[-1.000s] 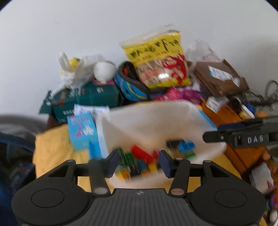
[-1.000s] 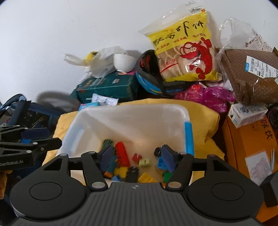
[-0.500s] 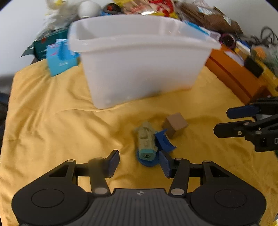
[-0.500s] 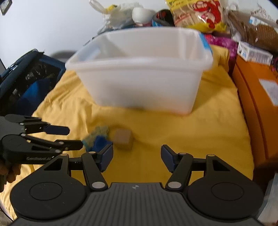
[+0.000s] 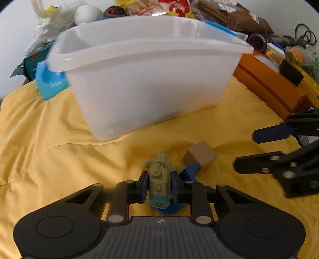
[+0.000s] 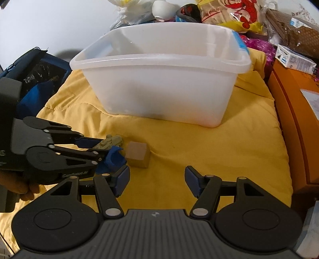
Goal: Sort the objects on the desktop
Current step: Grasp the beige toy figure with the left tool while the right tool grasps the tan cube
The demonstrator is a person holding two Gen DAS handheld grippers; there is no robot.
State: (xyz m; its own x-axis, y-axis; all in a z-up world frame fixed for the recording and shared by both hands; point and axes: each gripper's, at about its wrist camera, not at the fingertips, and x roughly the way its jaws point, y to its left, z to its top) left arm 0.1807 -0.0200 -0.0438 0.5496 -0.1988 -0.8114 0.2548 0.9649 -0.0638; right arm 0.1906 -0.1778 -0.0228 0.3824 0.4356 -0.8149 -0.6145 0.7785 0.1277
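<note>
Green plastic is what your left gripper (image 5: 158, 184) has closed on: a small toy figure (image 5: 159, 179) with a teal base, pinched from both sides between the two blue pads, low over the yellow cloth (image 5: 59, 159). From the right wrist view the same toy figure (image 6: 110, 142) pokes out beyond the left gripper (image 6: 93, 147) fingers. Under and just beside the toy lies a blue curved piece (image 5: 189, 172); whether the two touch cannot be told. A brown cube (image 5: 200, 156) rests on the cloth right next to the blue piece, touching or nearly touching it.

Your right gripper (image 6: 156, 182) hangs above bare cloth with its jaws spread wide and nothing between them; the brown cube (image 6: 138, 154) sits a little ahead of its left finger. In the left wrist view that right gripper (image 5: 247, 150) reaches in from the right edge, near the cube.

Behind the toys stands a white translucent tub (image 6: 159, 59) on the cloth, its contents not visible from here. Beyond it you have clutter: a blue box (image 5: 50, 84) at the tub's left corner, an orange box (image 6: 295, 119) to the right, and a yellow snack bag (image 6: 233, 12) against the white wall.
</note>
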